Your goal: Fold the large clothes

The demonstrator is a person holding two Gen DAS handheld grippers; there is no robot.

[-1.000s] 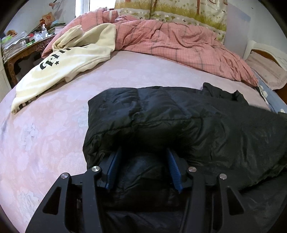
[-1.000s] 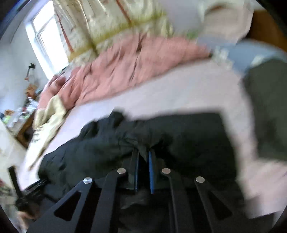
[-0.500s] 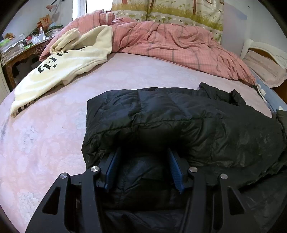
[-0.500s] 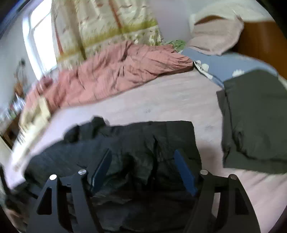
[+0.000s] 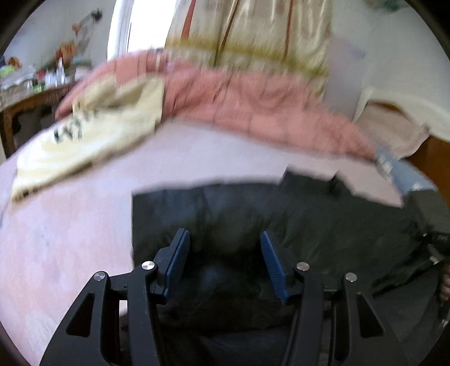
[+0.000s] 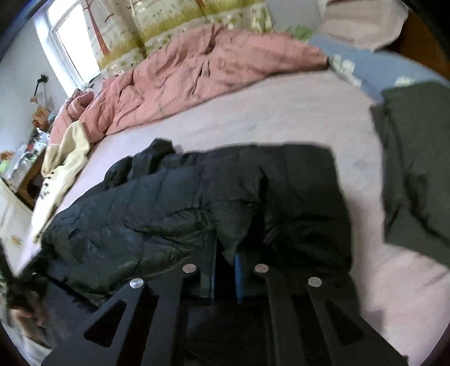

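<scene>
Black puffer jacket [image 6: 213, 202] lay spread across the near part of the bed [image 6: 281, 112], partly folded. In the blurred left wrist view the jacket [image 5: 281, 219] sat directly under and ahead of the left gripper [image 5: 225, 253], whose blue-padded fingers [image 5: 177, 253] stood wide apart with nothing clamped between them. In the right wrist view the right gripper [image 6: 225, 270] had its fingers drawn close together, pinching a fold of the jacket's near edge.

Left of the jacket, one cream sweatshirt [image 5: 92, 132] with dark lettering lay on the pink sheet, well apart from the fingers. Farther left stood a wooden counter [image 5: 31, 104] crowded with small bottles and clutter. Beyond the jacket, one rumpled pink duvet [image 6: 197, 73] ran along the far side of the bed below patterned curtains [image 6: 174, 19]. To the right, one dark green garment [image 6: 416, 157] lay flat on the sheet, near the jacket but not touching it. Nothing lay between either gripper and the jacket.
</scene>
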